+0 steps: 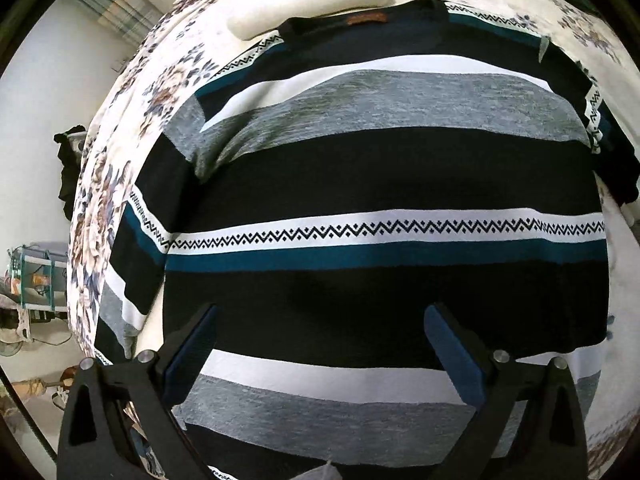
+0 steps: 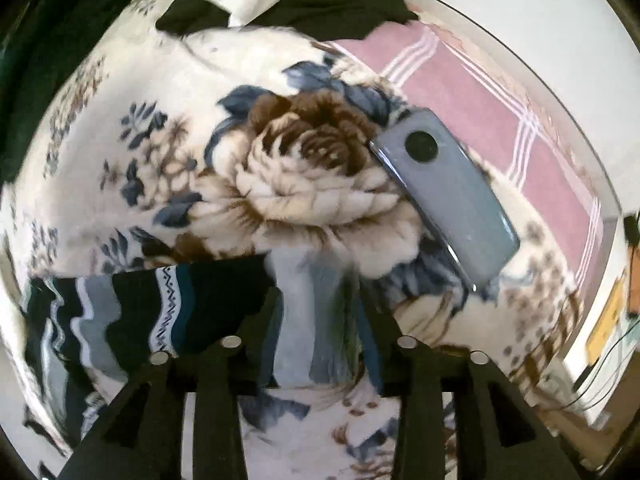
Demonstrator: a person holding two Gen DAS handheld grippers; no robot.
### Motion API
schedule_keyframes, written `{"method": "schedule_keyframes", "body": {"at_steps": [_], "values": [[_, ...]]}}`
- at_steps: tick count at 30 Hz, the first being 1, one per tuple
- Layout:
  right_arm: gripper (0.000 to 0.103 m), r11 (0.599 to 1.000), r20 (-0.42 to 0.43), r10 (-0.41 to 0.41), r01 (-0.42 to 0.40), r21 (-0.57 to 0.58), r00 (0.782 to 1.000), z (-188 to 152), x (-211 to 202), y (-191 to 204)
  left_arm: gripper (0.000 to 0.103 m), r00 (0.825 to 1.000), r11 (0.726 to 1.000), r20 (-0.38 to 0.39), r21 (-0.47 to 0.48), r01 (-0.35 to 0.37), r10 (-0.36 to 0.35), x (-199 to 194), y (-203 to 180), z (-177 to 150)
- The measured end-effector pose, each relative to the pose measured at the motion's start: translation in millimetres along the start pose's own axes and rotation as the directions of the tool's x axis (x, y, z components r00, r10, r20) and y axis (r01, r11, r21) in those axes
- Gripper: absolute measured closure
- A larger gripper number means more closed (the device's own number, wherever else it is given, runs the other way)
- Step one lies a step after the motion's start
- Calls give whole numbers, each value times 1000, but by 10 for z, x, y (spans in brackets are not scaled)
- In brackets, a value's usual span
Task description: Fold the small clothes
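Sweater (image 1: 384,184) flat beneath open left claw (image 1: 320,344)

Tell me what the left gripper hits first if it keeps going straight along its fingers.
Most likely the striped sweater lying flat on the floral blanket: the open left gripper has its black band right ahead. How far off is unclear.

Left black two-finger gripper with blue pads (image 1: 320,344): pointing steeply down, jaws spread wide, nothing between pads, tips hovering close above cloth. One blue pad (image 1: 456,356) angled outward, other likewise. Right black two-finger gripper (image 2: 320,312): pointing straight down, image blurred, jaws partly apart, narrower than left; fingers (image 2: 268,320) upright and parallel, whether anything is pinched unclear. No hand or sleeve visible.
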State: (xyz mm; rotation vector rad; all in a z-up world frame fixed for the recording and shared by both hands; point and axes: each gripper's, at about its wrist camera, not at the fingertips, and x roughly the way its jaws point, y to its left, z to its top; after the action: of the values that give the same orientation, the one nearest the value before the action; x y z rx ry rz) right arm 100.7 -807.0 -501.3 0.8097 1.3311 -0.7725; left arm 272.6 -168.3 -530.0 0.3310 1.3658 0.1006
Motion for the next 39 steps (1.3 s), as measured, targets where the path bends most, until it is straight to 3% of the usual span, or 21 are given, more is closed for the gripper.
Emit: {"method": "schedule_keyframes", "body": {"at_steps": [3, 7, 11, 12, 13, 14, 17, 21, 23, 25, 27, 29, 31, 36, 39], "values": [[40, 983, -22, 111, -107, 152, 994, -170, 168, -249, 0, 1000, 1000, -21, -2, 0, 0, 142, -1, -32], [39, 912, 14, 251, -242, 330, 968, -282, 247, -504, 0, 998, 1000, -68, -31, -1, -1, 338, 34, -77], [37, 884, 22, 313, -300, 357, 949, -158, 594, -435, 0, 996, 999, -84, -38, -9, 5, 426, 59, -105], [40, 895, 13, 315, -302, 329, 949, -123, 628, -330, 0, 997, 999, -80, -34, -11, 9, 424, 56, -104], [71, 908, 3, 320, -307, 284, 948, -89, 604, -225, 0, 997, 999, -77, -32, -13, 11, 419, 52, -98], [96, 919, -22, 326, -311, 242, 945, -45, 586, -131, 0, 997, 999, -73, -28, -17, 14, 412, 47, -90], [95, 926, 24, 340, -339, 167, 940, 126, 249, 62, 0, 998, 1000, -65, -23, -10, 8, 376, 27, -56], [96, 918, 197, 351, -378, 121, 915, 611, -297, 100, 0, 999, 999, -35, -39, 12, -13, 292, -34, 27], [96, 930, 206, 326, -352, 105, 923, 796, -288, 145, 0, 999, 999, -27, -45, 24, -26, 285, -78, 67], [96, 948, 167, 284, -302, 100, 944, 957, -81, 225, 0, 999, 999, -29, -46, 26, -28, 293, -128, 93], [95, 965, 80, 241, -247, 90, 967, 1074, 182, 277, 0, 999, 998, -32, -47, 30, -31, 308, -169, 110], [82, 973, 8, 197, -196, 121, 980, 1135, 378, 231, 0, 999, 998, -34, -46, 30, -32, 312, -190, 123], [47, 952, 26, 234, -234, 196, 972, 1051, 410, 110, 0, 999, 999, -35, -40, 24, -25, 322, -200, 126], [43, 885, 161, 289, -328, 332, 944, 622, 164, -47, 0, 999, 999, -49, -41, 12, -14, 416, -182, 129], [41, 847, 86, 346, -350, 399, 934, 424, 424, -67, 0, 998, 998, -58, -60, 13, -17, 521, -168, 134]]}}
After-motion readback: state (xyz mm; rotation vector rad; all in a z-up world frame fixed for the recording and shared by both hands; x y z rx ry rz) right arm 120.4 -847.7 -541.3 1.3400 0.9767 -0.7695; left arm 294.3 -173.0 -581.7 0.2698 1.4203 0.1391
